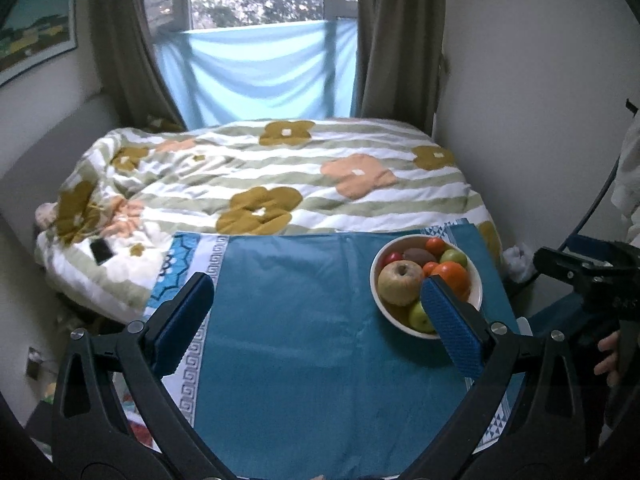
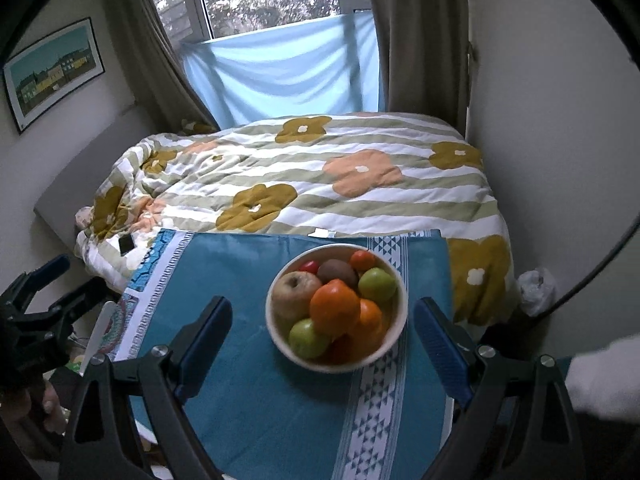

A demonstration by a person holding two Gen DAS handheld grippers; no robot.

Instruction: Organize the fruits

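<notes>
Teal patterned tablecloth (image 2: 248, 400) bearing a round white ceramic bowl (image 2: 394, 320) heaped with apples, oranges and small fruits (image 2: 334, 308). Left gripper (image 1: 320, 320) and right gripper (image 2: 324, 344) both gape wide, empty; best approach: descend over the topmost orange, avoiding the rim.

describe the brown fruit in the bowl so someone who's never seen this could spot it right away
On the blue tablecloth at the foot of the bed stands a white bowl heaped with fruit. At the back of the heap, between a tiny red fruit and a small orange one, lies the kiwi: the only dull brown piece.
</notes>
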